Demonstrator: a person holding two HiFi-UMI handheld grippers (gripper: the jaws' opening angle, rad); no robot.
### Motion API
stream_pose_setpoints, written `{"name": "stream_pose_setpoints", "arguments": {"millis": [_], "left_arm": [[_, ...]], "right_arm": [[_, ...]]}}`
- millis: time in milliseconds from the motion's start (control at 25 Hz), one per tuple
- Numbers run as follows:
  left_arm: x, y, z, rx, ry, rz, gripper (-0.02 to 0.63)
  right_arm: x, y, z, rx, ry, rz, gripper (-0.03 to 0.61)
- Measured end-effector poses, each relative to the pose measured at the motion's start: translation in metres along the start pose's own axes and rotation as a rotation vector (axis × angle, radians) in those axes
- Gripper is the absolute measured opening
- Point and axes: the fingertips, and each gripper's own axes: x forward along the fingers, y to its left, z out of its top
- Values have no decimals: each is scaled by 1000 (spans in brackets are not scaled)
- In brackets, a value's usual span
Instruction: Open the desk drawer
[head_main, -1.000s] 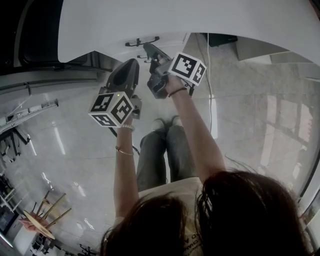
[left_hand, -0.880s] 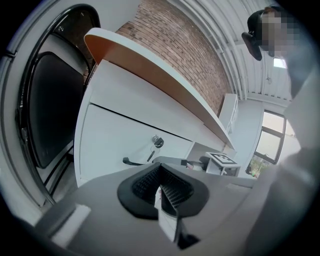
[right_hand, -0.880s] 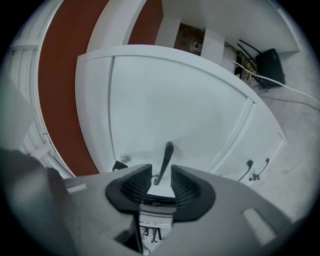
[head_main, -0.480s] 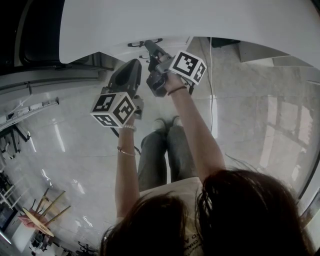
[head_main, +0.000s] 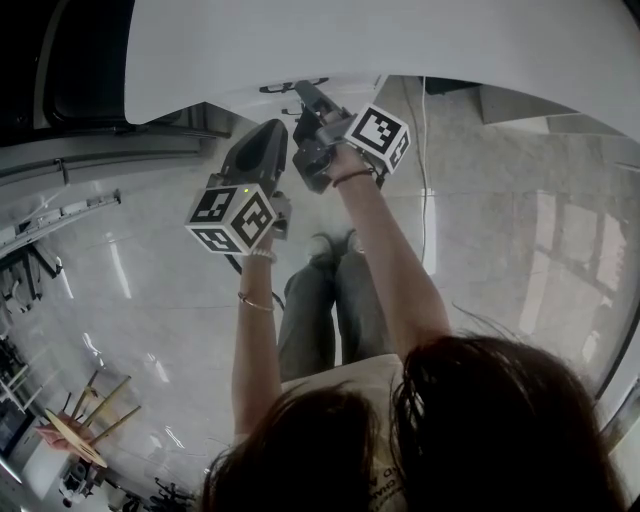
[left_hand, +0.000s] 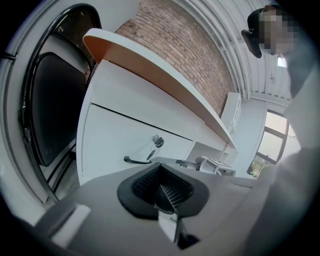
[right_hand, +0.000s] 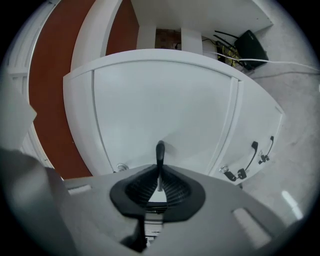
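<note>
The white desk drawer front (right_hand: 165, 110) fills the right gripper view under the white desk top (head_main: 380, 40). Its black handle (right_hand: 160, 151) runs straight down into my right gripper (right_hand: 159, 183), whose jaws are shut on it. In the head view that gripper (head_main: 304, 94) reaches the handle (head_main: 283, 87) at the desk's edge. From the left gripper view I see the same handle (left_hand: 136, 161) and a key in the lock (left_hand: 157, 142) above it. My left gripper (left_hand: 161, 188) is shut on nothing and hangs a little short of the drawer (left_hand: 130, 140), left of the right one.
Two more black handles (right_hand: 254, 150) and a bunch of keys (right_hand: 231, 174) sit on the cabinet panel to the right. A dark chair back (left_hand: 50, 105) stands left of the desk. Cables and a black box (right_hand: 250, 42) lie under the desk. The person's legs (head_main: 325, 300) are below on the tiled floor.
Both grippers have edged a little toward the desk. The right gripper's tip has moved onto the drawer handle. The drawer front has not visibly moved.
</note>
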Motion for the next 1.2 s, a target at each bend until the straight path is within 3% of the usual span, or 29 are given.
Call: {"name": "stream_pose_setpoints", "arguments": {"millis": [1200], "left_arm": [[-26, -9, 7, -33, 23, 29, -2]], "right_arm": [[-14, 1, -8, 51, -13, -63, 25]]}}
